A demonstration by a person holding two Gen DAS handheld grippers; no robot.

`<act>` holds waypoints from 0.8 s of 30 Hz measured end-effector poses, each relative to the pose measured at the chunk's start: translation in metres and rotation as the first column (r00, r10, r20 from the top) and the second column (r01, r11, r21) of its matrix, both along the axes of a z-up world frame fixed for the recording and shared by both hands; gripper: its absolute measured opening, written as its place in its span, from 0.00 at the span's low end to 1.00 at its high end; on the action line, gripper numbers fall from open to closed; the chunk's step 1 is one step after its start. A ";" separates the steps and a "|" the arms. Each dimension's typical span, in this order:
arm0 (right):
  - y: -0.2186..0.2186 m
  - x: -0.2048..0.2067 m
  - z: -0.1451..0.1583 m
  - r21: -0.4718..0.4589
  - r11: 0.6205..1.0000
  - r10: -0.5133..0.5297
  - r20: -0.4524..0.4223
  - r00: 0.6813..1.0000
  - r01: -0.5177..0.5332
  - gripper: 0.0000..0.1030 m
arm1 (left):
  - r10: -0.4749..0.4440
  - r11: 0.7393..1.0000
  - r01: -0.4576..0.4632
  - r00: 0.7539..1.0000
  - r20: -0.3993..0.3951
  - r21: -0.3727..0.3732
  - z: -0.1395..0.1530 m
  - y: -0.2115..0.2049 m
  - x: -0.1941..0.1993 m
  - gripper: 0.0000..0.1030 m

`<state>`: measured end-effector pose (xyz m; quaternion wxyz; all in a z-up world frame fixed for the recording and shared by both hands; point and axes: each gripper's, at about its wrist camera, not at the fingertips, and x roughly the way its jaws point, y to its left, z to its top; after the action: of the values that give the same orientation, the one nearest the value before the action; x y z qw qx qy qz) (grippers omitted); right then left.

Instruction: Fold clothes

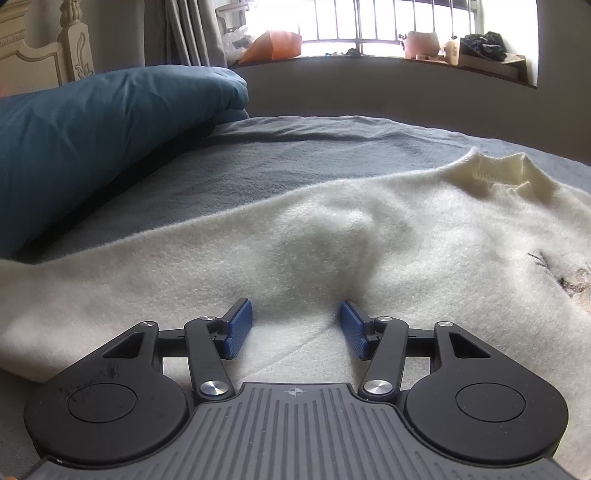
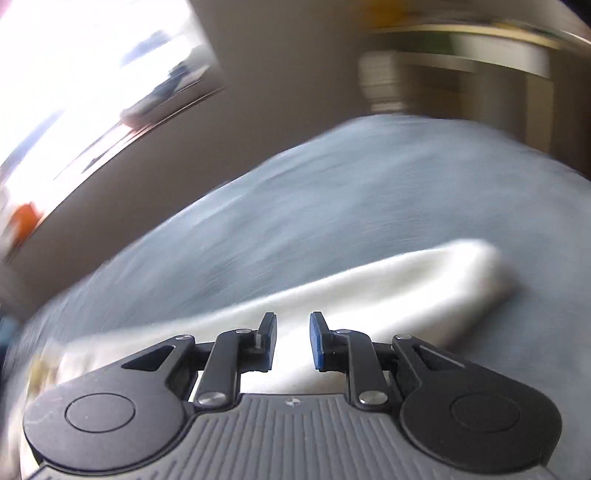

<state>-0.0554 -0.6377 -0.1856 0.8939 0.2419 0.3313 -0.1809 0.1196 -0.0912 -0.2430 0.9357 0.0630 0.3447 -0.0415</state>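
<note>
Left gripper (image 1: 296, 328) gapes over the cream sweater (image 1: 332, 236), collar (image 1: 491, 173) pointing toward the window (image 1: 388, 26); right gripper (image 2: 293, 341) parted above its blurred sleeve (image 2: 424, 280), lying lengthwise rightward.

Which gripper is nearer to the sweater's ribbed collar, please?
Left. The left gripper sits open over the sweater body, collar ahead. The right gripper is open over a sleeve; no collar shows there.
</note>
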 end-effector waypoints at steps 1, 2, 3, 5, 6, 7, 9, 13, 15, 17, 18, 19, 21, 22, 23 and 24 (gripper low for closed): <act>0.021 0.015 -0.006 -0.004 0.996 0.094 -0.013 0.995 -0.094 0.20 | 0.001 1.000 -0.001 1.000 -0.003 0.002 0.001 0.000 0.000 0.54; 0.040 0.028 -0.013 -0.004 0.984 0.180 -0.026 0.983 -0.180 0.20 | 0.002 1.000 -0.002 1.000 -0.006 0.003 0.002 0.001 0.000 0.55; 0.054 0.037 -0.020 -0.002 0.974 0.227 -0.047 0.973 -0.227 0.20 | 0.003 1.000 -0.002 1.000 -0.010 0.005 0.003 0.001 0.000 0.56; 0.069 0.046 -0.034 -0.013 0.964 0.261 -0.097 0.960 -0.264 0.19 | 0.003 1.000 -0.003 1.000 -0.016 0.006 0.004 0.003 0.000 0.58; 0.069 0.045 -0.040 -0.034 0.966 0.248 -0.128 0.960 -0.255 0.18 | -0.001 1.000 0.001 1.000 -0.021 -0.002 0.005 0.007 -0.001 0.58; 0.058 0.038 -0.044 -0.034 0.976 0.208 -0.128 0.970 -0.214 0.16 | -0.006 1.000 0.006 1.000 -0.026 -0.010 0.006 0.011 -0.002 0.58; 0.023 0.015 -0.048 -0.017 0.996 0.080 -0.115 0.990 -0.082 0.13 | -0.014 1.000 0.013 0.999 -0.030 -0.017 0.006 0.017 -0.004 0.61; -0.036 -0.034 -0.045 -0.037 0.977 -0.214 -0.147 0.966 0.211 0.00 | -0.027 1.000 0.027 0.999 -0.031 -0.015 0.006 0.024 -0.006 0.66; -0.048 -0.045 -0.040 -0.086 0.946 -0.324 -0.163 0.932 0.314 0.00 | -0.033 0.999 0.033 0.999 -0.029 -0.004 0.009 0.023 -0.006 0.66; -0.034 -0.038 -0.027 -0.170 0.928 -0.358 -0.157 0.921 0.331 0.01 | -0.043 0.999 0.043 0.999 -0.002 0.002 0.017 0.020 -0.006 0.66; -0.019 -0.029 -0.019 -0.173 0.943 -0.309 -0.133 0.942 0.285 0.01 | -0.052 0.999 0.052 0.999 0.011 0.004 0.021 0.018 -0.006 0.66; -0.003 -0.018 -0.012 -0.158 0.964 -0.232 -0.114 0.966 0.212 0.01 | -0.076 0.997 0.076 0.997 0.018 0.004 0.024 0.014 -0.005 0.65; 0.049 0.022 -0.003 -0.135 0.990 0.035 -0.112 0.993 -0.050 0.01 | -0.145 0.989 0.145 0.989 0.007 0.028 0.027 0.002 -0.003 0.65; 0.080 0.041 -0.001 -0.137 0.968 0.196 -0.119 0.973 -0.212 0.01 | -0.186 0.981 0.187 0.982 -0.030 0.053 0.025 -0.006 -0.002 0.65; 0.113 0.059 0.000 -0.141 0.916 0.358 -0.127 0.925 -0.375 0.01 | -0.220 0.971 0.225 0.973 -0.066 0.075 0.022 -0.012 -0.003 0.65; 0.146 0.076 0.001 -0.143 0.838 0.510 -0.137 0.849 -0.526 0.01 | -0.238 0.964 0.247 0.966 -0.097 0.096 0.016 -0.013 -0.005 0.65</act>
<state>0.0209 -0.4917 -0.1844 0.9107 0.0550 0.4085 0.0284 0.1144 -0.1043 -0.2268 0.9033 0.1531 0.3757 -0.1397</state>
